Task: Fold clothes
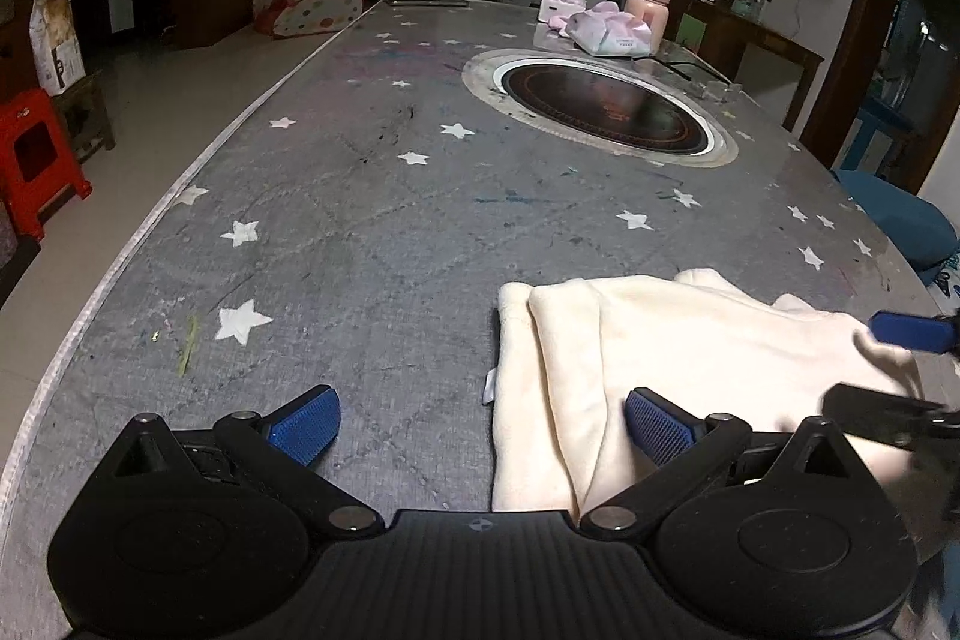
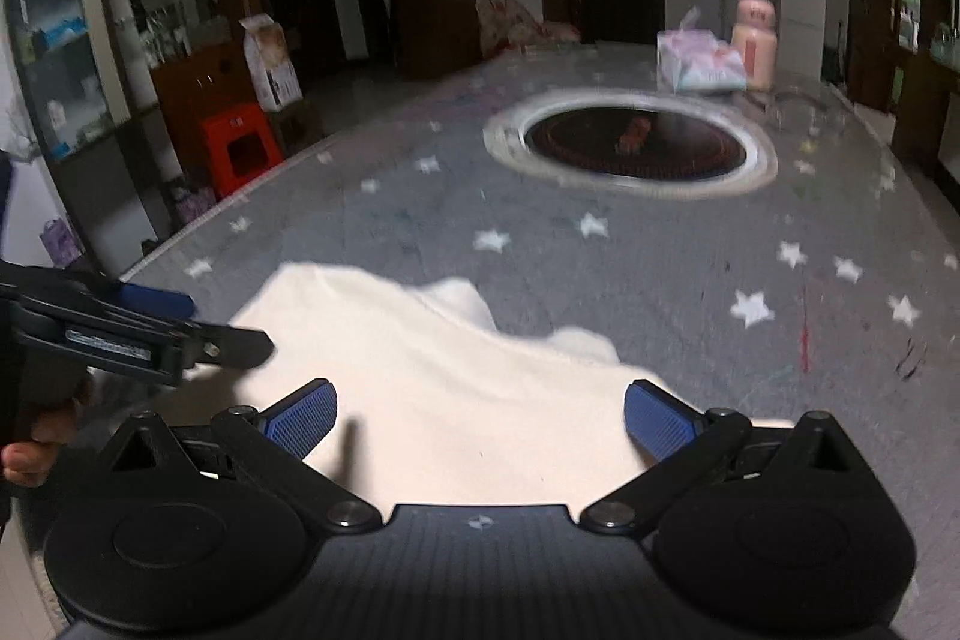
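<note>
A cream garment (image 1: 660, 340) lies folded on the near right part of the long grey table (image 1: 360, 232), the one with white stars printed on its cover. Its left edge runs straight, with doubled layers showing along it, and a small white tag (image 1: 489, 388) sticks out at that side.

The left gripper (image 1: 480, 427) hangs low over the near edge with its blue pads spread wide; the left pad sits above bare table and the right pad (image 1: 657, 430) is over the cloth, gripping nothing. The right gripper (image 2: 480, 421) is also spread wide, held above the middle of the garment (image 2: 450, 388), nothing between its pads. That view is blurred.

Further along the table a round black cooktop (image 1: 600, 106) is set into the surface. Beyond it at the far end stand a pink jar (image 1: 647, 7) and a tissue pack (image 1: 612, 31). A red stool (image 1: 36, 154) sits on the floor to the left.
</note>
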Action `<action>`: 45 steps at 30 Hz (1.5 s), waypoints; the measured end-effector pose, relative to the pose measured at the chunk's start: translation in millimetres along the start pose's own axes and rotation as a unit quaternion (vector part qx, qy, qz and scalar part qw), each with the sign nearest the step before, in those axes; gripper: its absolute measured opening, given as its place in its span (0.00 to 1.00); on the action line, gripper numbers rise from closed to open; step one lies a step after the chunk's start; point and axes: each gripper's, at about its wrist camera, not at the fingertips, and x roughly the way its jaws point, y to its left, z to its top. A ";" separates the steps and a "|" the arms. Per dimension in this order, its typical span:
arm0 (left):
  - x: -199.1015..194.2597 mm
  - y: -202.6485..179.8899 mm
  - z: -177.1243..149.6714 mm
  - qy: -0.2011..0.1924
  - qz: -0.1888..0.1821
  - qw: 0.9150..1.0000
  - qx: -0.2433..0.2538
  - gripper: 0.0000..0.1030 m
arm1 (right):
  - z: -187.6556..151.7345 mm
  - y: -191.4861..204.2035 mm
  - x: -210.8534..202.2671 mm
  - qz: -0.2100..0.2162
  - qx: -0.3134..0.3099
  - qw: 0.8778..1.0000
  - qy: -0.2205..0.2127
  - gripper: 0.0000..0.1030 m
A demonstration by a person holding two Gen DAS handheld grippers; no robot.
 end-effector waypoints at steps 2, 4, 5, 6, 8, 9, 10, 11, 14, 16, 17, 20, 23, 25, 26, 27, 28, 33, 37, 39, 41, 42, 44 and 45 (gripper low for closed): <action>-0.8 -1.3 0.0 0.001 0.004 1.000 -0.003 1.00 | -1.3 2.8 -10.0 0.000 -0.006 1.000 -0.017 1.00; -2.4 -2.2 0.2 0.003 0.005 1.000 -0.009 1.00 | -3.5 4.3 -17.7 0.003 -0.005 1.000 -0.028 1.00; -3.5 -2.7 0.4 0.003 0.005 1.000 -0.012 1.00 | -5.3 4.3 -20.2 0.004 0.000 1.000 -0.028 1.00; -4.9 -3.5 0.2 0.003 0.002 1.000 -0.014 1.00 | -7.1 4.2 -22.6 0.006 0.004 1.000 -0.028 1.00; -8.6 -6.3 -1.3 0.001 -0.002 1.000 -0.015 1.00 | -10.5 4.8 -27.2 0.008 0.008 0.999 -0.030 1.00; -10.1 -7.4 -2.1 0.000 -0.002 1.000 -0.014 1.00 | -12.2 5.8 -29.5 0.007 0.008 0.999 -0.032 1.00; -11.2 -8.0 -2.9 -0.001 -0.001 1.000 -0.013 1.00 | -13.3 6.5 -31.4 0.006 0.008 0.999 -0.034 1.00; -12.4 -8.7 -3.6 -0.001 0.000 1.000 -0.011 1.00 | -14.4 7.1 -33.2 0.005 0.008 0.999 -0.036 1.00; -15.9 -10.5 -5.9 -0.003 0.003 1.000 -0.008 1.00 | -17.4 9.0 -39.1 0.007 0.014 0.999 -0.041 1.00; -18.2 -11.7 -7.4 -0.004 0.005 1.000 -0.005 1.00 | -19.0 10.8 -41.3 0.010 0.015 0.999 -0.044 1.00; -19.4 -12.3 -8.2 -0.004 0.006 1.000 -0.004 1.00 | -19.8 11.9 -42.4 0.012 0.015 0.999 -0.045 1.00; -22.9 -14.1 -10.5 -0.006 0.009 1.000 0.000 1.00 | -22.4 16.1 -45.1 0.018 0.012 0.999 -0.048 1.00; -26.3 -15.9 -12.8 -0.007 0.012 1.000 0.004 1.00 | -25.0 20.4 -47.1 0.023 0.010 0.998 -0.049 1.00; -28.6 -16.7 -14.0 -0.010 0.015 1.000 0.007 1.00 | -27.3 22.9 -47.0 0.026 0.009 0.999 -0.047 1.00; -29.6 -16.9 -14.6 -0.012 0.017 1.000 0.009 1.00 | -28.5 24.2 -46.9 0.027 0.008 0.999 -0.045 1.00; -30.7 -17.1 -15.1 -0.014 0.018 1.000 0.012 1.00 | -29.6 25.7 -46.5 0.028 0.006 0.999 -0.043 1.00; -31.7 -17.3 -15.6 -0.016 0.020 1.000 0.014 1.00 | -30.7 27.3 -46.1 0.029 0.003 0.999 -0.040 1.00; -37.0 -18.4 -18.3 -0.026 0.028 0.999 0.025 1.00 | -36.1 37.5 -44.9 0.032 -0.017 0.999 -0.032 1.00; -41.2 -19.3 -20.4 -0.035 0.035 0.998 0.033 1.00 | -37.2 40.4 -43.7 0.036 -0.017 0.999 -0.026 1.00; -43.3 -19.7 -21.5 -0.039 0.038 0.998 0.038 1.00 | -36.9 41.9 -41.7 0.038 -0.018 0.999 -0.019 1.00; -44.4 -20.9 -22.6 -0.038 0.045 0.997 0.041 1.00 | -37.9 44.3 -41.5 0.038 -0.020 0.999 -0.015 1.00; -44.4 -21.4 -22.9 -0.036 0.047 0.997 0.042 1.00 | -38.4 45.6 -41.5 0.039 -0.021 0.999 -0.015 1.00; -44.7 -22.0 -23.5 -0.029 0.046 0.998 0.040 1.00 | -39.5 47.8 -42.5 0.039 -0.023 0.999 -0.016 1.00; -44.9 -22.1 -23.9 -0.025 0.043 0.998 0.039 1.00 | -40.0 48.8 -43.1 0.039 -0.023 0.999 -0.016 1.00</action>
